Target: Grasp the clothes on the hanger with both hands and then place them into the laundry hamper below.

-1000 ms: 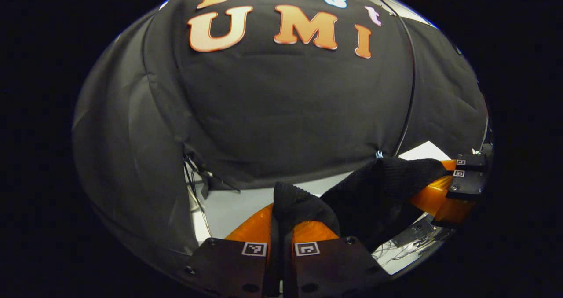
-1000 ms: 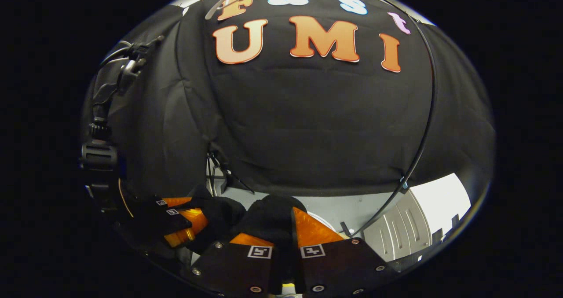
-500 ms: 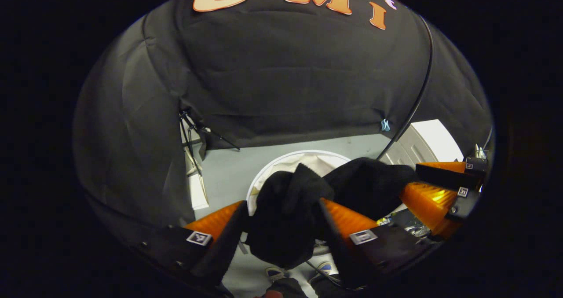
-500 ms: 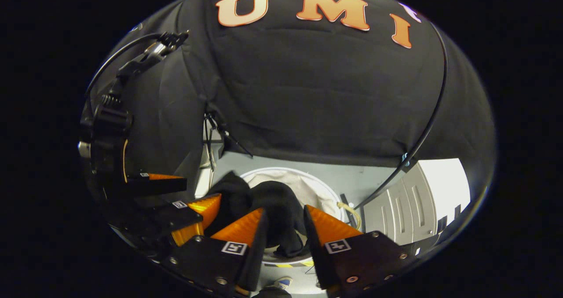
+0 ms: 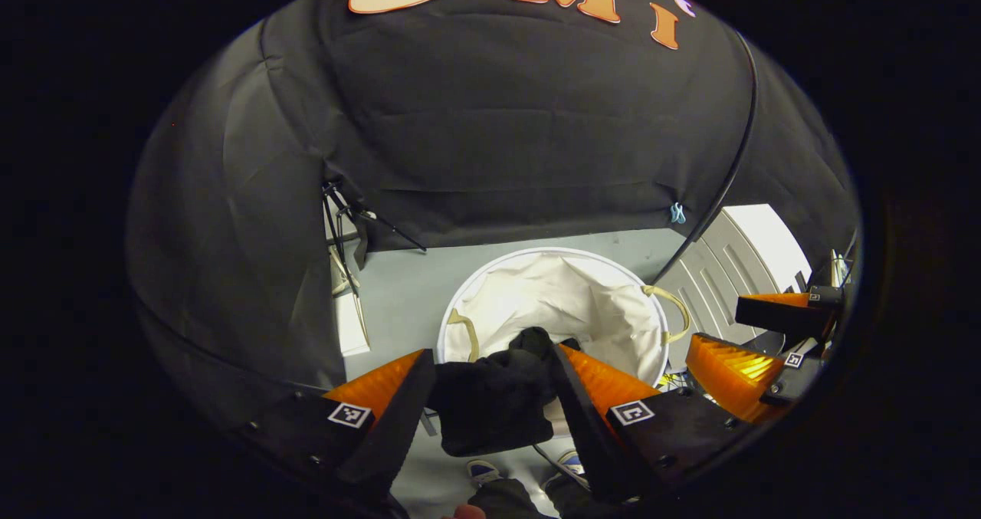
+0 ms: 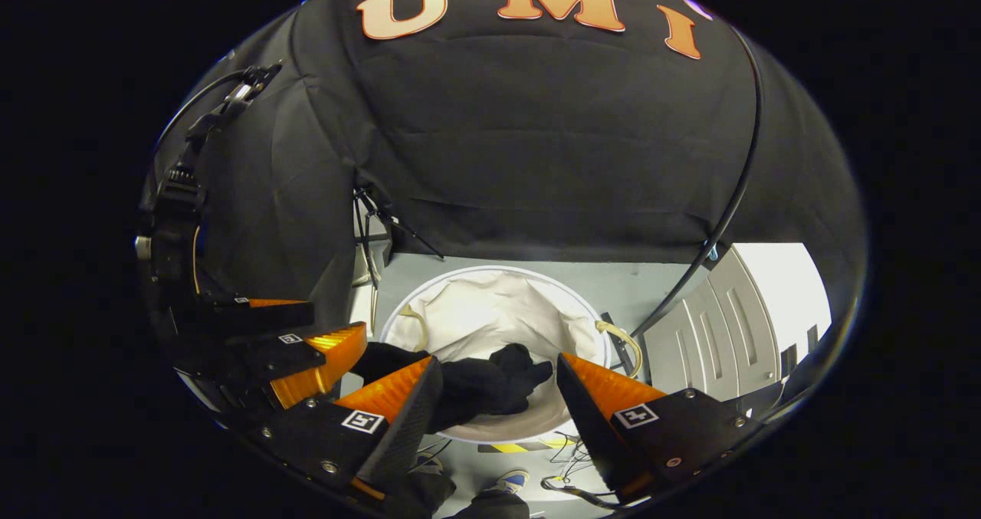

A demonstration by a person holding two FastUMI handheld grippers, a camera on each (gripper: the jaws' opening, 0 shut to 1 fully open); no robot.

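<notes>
Grey floor, black cloth booth wall behind. Round white fabric-lined laundry hamper sits below both grippers, black cable at its 2 o'clock. Left gripper and right gripper both wide open, gripping nothing. Black knit garment lies bunched over hamper's rim at 6 o'clock.

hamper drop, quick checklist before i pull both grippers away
1. Left gripper open: ok.
2. Right gripper open: ok.
3. Black garment free of the fingers: cannot tell; it shows between the left fingers, contact unclear.
4. Garment over the laundry hamper: ok, at its near edge.
5. Garment fully inside the hamper: cannot tell; its lower part shows past the near rim.
</notes>
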